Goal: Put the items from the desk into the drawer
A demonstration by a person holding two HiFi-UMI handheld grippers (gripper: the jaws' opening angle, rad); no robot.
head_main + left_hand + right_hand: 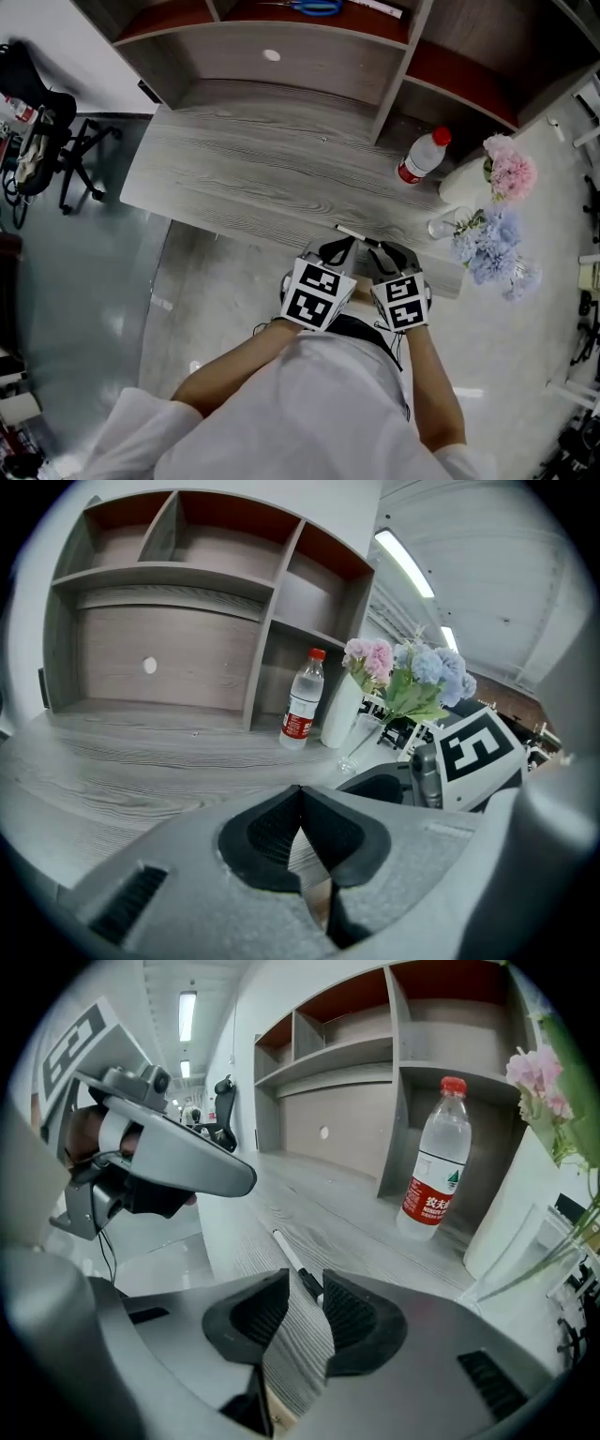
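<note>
A thin white pen with a black end (354,232) lies near the front edge of the grey wooden desk (244,178). In the right gripper view the pen (289,1255) runs away from the jaws, its black end at their mouth. My right gripper (300,1305) is open by a narrow gap and holds nothing; in the head view it (386,253) sits just behind the pen. My left gripper (302,794) is shut and empty, hovering over the desk edge beside the right one (336,251). No drawer shows clearly; only a tan wooden strip (362,292) lies under the grippers.
A water bottle with a red cap (422,155), a white vase of flowers (466,183) and a glass (441,226) stand at the desk's right end. The hutch shelf above holds blue scissors (317,7). An office chair (56,141) stands left of the desk.
</note>
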